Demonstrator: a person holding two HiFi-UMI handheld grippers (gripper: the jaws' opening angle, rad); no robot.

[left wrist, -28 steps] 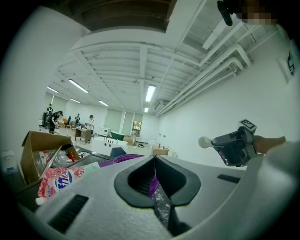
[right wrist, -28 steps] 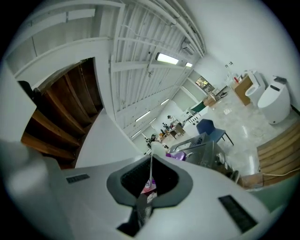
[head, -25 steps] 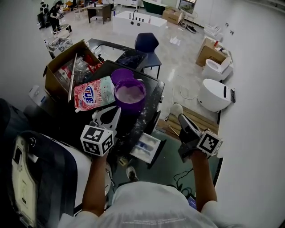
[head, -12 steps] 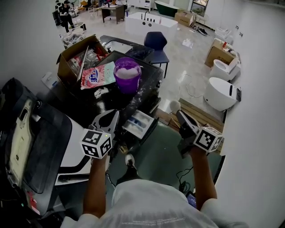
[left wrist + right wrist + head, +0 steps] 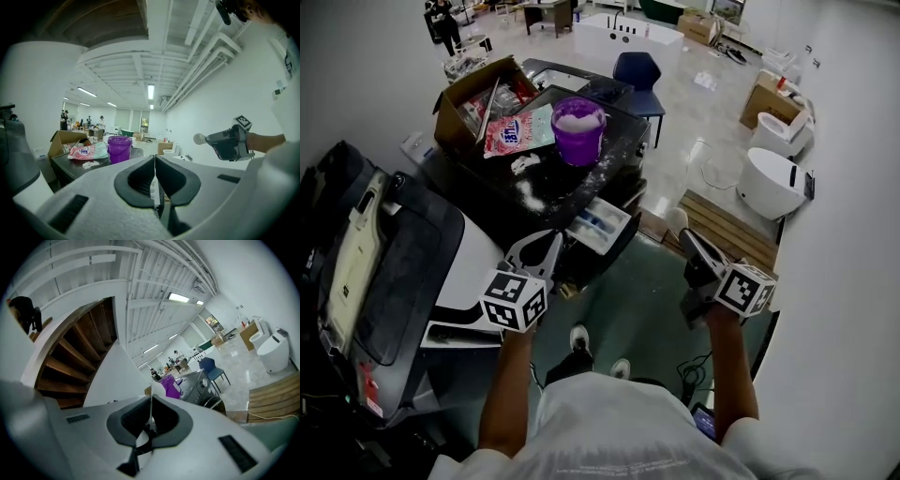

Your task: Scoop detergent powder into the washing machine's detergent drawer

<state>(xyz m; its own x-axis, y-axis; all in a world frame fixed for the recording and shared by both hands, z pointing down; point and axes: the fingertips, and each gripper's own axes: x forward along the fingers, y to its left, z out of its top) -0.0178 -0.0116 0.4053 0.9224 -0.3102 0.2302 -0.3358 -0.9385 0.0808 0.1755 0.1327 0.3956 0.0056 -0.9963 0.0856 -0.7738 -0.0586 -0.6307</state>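
Shiny purple plastic on the bucket [image 5: 578, 131], matt cardboard for the box [image 5: 473, 94] upper left, glossy crinkly film on the detergent bag [image 5: 517, 131]. Dark glossy surface [image 5: 581, 192], powder-dusted. Matt grey plastic on the left hand-held gripper [image 5: 154, 164], dark rubbery-looking pads [image 5: 133, 180]. Smooth white plastic scoop [image 5: 200, 138].

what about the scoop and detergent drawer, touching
Apart: head view shows a clear gap between the scoop, held in the right gripper, and the detergent drawer.

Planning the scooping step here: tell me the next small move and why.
Probably swing the right gripper toward the purple plastic bucket of white powder. Its jaws are shut on a white plastic scoop, which hangs well apart from the bucket. The white detergent drawer already stands open; the left gripper is shut and empty.
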